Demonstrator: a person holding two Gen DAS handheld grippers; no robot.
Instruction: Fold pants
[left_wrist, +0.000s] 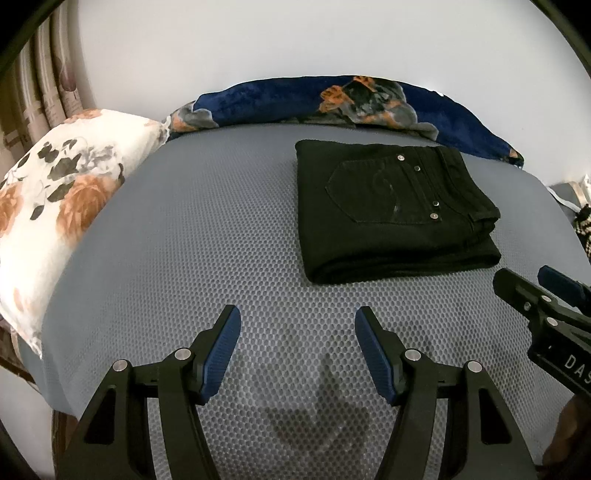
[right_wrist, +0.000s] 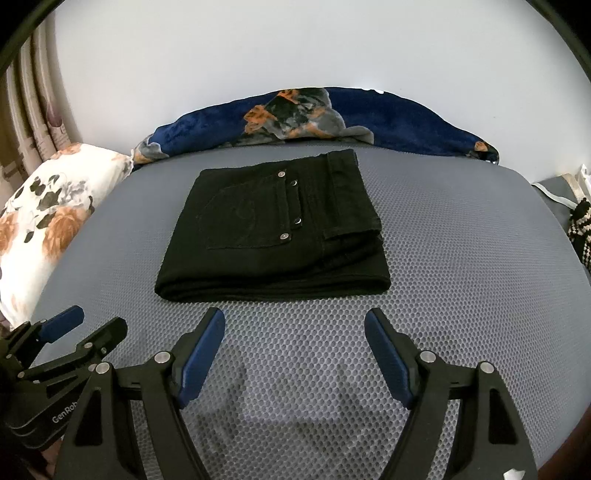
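Note:
Black pants lie folded into a compact rectangle on the grey mesh bed surface, back pocket and metal rivets facing up. My left gripper hovers over bare mesh, nearer than the pants and to their left; its blue pads stand apart with nothing between them. Just short of the pants' near fold, my right gripper is open and empty too. Each gripper shows at the edge of the other's view: the right gripper and the left gripper.
A white floral pillow lies at the left of the bed. A dark blue floral blanket is bunched along the far edge against the white wall. Curtains hang at far left. A striped item sits off the right edge.

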